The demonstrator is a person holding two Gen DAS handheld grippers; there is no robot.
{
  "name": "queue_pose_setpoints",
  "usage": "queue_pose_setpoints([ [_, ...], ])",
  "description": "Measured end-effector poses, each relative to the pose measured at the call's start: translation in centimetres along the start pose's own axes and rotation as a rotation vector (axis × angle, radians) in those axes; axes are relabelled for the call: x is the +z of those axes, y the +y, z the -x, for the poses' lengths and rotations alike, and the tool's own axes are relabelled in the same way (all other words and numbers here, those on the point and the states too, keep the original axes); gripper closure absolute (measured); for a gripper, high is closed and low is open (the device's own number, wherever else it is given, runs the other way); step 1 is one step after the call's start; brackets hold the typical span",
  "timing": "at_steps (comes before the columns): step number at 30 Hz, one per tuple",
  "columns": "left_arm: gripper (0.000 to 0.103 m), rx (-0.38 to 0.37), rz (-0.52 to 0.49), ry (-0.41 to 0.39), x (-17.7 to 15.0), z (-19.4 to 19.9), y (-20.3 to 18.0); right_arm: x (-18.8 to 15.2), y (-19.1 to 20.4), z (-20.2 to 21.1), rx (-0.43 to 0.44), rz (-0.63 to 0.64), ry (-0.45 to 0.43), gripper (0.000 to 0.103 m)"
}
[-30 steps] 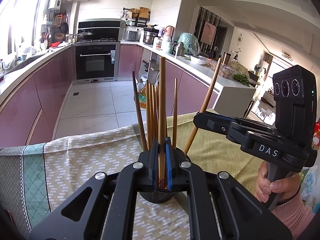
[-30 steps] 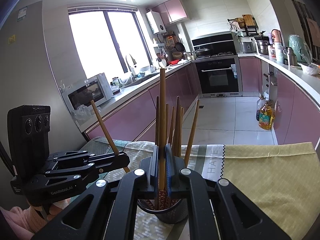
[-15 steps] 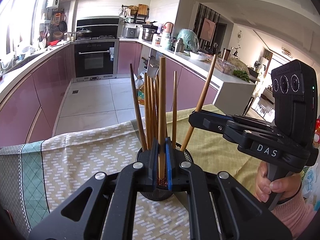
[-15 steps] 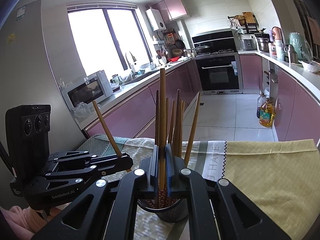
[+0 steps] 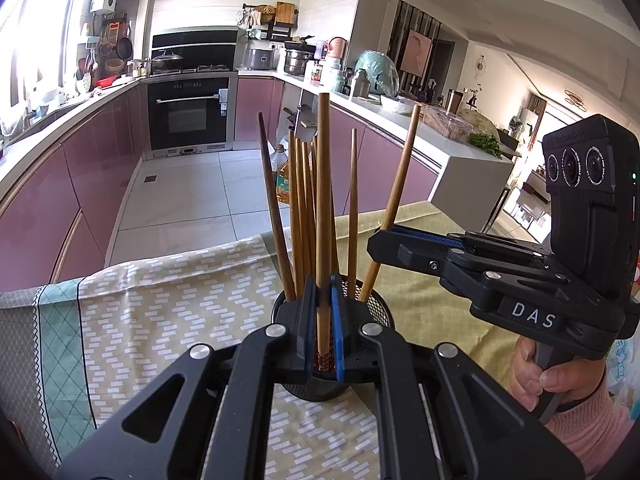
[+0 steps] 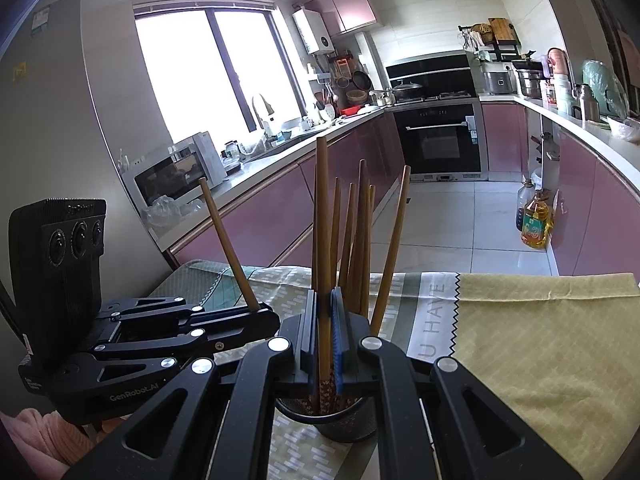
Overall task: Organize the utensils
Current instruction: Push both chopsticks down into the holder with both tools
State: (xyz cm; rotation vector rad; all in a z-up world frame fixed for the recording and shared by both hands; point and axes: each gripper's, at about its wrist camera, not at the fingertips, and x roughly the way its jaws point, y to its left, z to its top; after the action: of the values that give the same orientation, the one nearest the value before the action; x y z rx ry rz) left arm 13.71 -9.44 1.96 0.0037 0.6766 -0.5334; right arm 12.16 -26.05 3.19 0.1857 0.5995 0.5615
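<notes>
Left hand-held gripper [image 5: 320,332], nearest the left wrist lens: jaws clenched on one wooden chopstick [image 5: 323,216], held upright with its patterned lower end just above or inside the black mesh holder [image 5: 380,312] — presumably upright so it can drop straight among the others. Right hand-held gripper [image 6: 325,350] likewise clenched on a second chopstick [image 6: 323,240] over the same holder; from the left view that stick leans outward, the jaws gripping it low on the shaft. Holder stands on the cloth-covered counter [image 5: 160,300], between the two grippers, with a bundle of chopsticks [image 5: 304,208] already standing in it, fanned against the rim. Judgement: both sticks are at the insertion step, not yet let go. Hard to make out — whether either held tip touches the holder's bottom; the gripper bodies hide the holder's near wall and mouth. Exact count of sticks in the bundle unclear, since they overlap. Beyond: an oil bottle [image 6: 536,220] on the floor, an oven [image 5: 188,116] at the far wall.
</notes>
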Motion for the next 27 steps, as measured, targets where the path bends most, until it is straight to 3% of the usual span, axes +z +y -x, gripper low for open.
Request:
queue_pose_setpoints([
  [27,0.095,0.014,0.025,0.042,-0.3,-3.1,0.9,0.4,-0.2,-1.2,0.007,-0.019,0.020,0.095],
])
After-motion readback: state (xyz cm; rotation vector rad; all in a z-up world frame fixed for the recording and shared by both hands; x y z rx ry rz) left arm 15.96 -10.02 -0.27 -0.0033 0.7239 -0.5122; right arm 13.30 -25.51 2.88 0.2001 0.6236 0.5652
